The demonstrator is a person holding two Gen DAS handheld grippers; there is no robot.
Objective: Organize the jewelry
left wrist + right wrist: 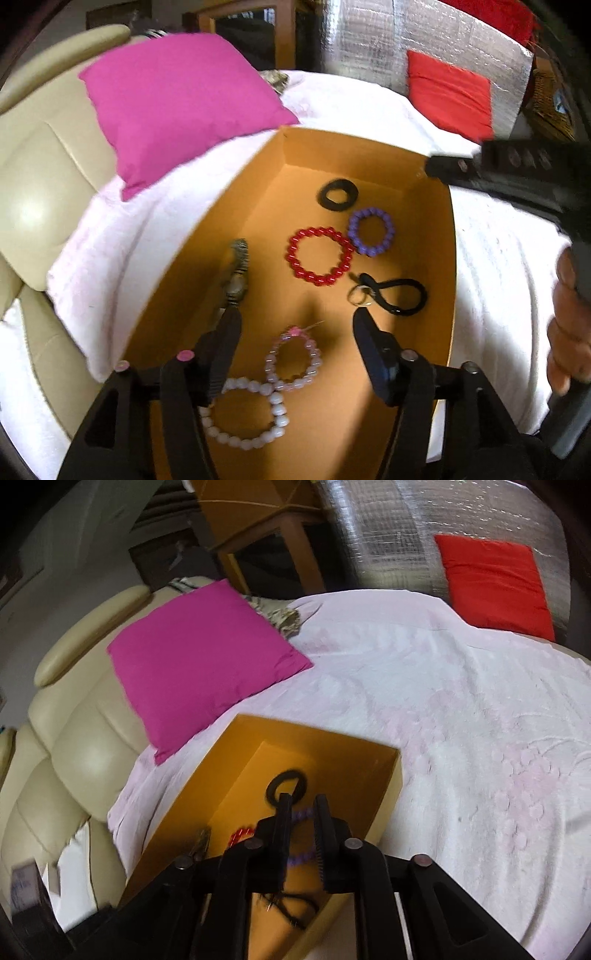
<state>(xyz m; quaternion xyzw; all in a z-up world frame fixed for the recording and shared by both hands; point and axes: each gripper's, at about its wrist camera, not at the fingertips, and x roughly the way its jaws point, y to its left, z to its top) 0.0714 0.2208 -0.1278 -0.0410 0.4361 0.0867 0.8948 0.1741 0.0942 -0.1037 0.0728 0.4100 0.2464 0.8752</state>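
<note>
An orange cardboard box (369, 147) on a white-covered bed holds the jewelry. Inside lie a black scrunchie (338, 195), a purple bead bracelet (370, 231), a red bead bracelet (320, 255), a black cord with a key ring (395, 295), a grey-bronze piece (236, 273), a pink bead bracelet (293, 360) and a pale lilac bead bracelet (245, 413). My left gripper (295, 317) hangs open over the box, and the pink bracelet lies loose below its fingers. My right gripper (303, 801) stands narrowly open above the purple bracelet (301, 860), holding nothing.
A magenta pillow (177, 107) lies left of the box, half on a cream leather seat (44, 177). A red cushion (450, 96) leans against silver foil at the back. The white bedspread (461, 720) stretches right of the box (321, 734). A hand (565, 332) holds the right gripper's handle.
</note>
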